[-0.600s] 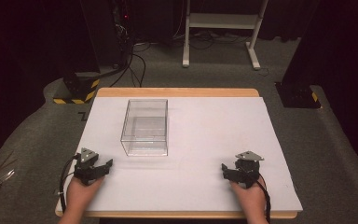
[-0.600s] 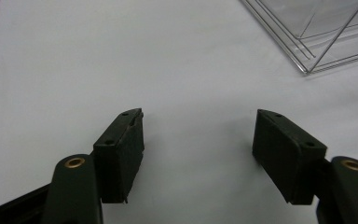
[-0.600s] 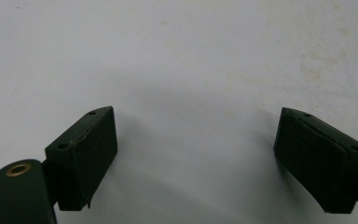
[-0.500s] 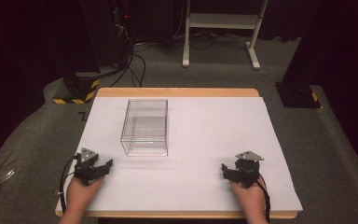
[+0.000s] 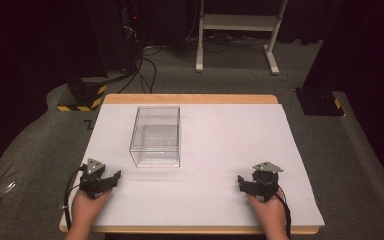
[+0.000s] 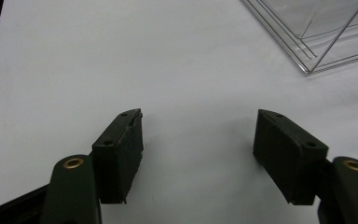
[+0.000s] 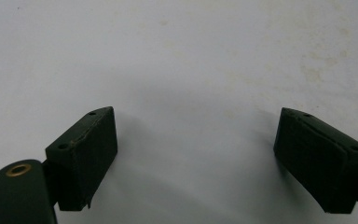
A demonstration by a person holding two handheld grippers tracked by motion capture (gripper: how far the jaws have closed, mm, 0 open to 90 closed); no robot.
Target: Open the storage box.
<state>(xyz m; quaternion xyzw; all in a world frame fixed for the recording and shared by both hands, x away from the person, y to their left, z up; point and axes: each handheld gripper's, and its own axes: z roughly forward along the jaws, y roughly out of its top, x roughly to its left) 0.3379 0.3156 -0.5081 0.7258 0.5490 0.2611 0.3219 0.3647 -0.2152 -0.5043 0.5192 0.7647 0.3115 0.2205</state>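
Clear box (image 5: 156, 136) sits unlabelled on the white table (image 5: 230, 150); left gripper (image 5: 111, 178) and right gripper (image 5: 241, 183) rest released, jaws apart, holding nothing.

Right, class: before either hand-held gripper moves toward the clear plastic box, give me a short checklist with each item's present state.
1. Left gripper open with nothing between its jaws: ok.
2. Right gripper open with nothing between its jaws: ok.
3. Clear rectangular plastic box upright on the white tabletop: ok.
4. Box holds nothing: ok, as far as the high view shows.
5. Bare white surface between left gripper and box: ok.
6. Box lid on or off: cannot tell.
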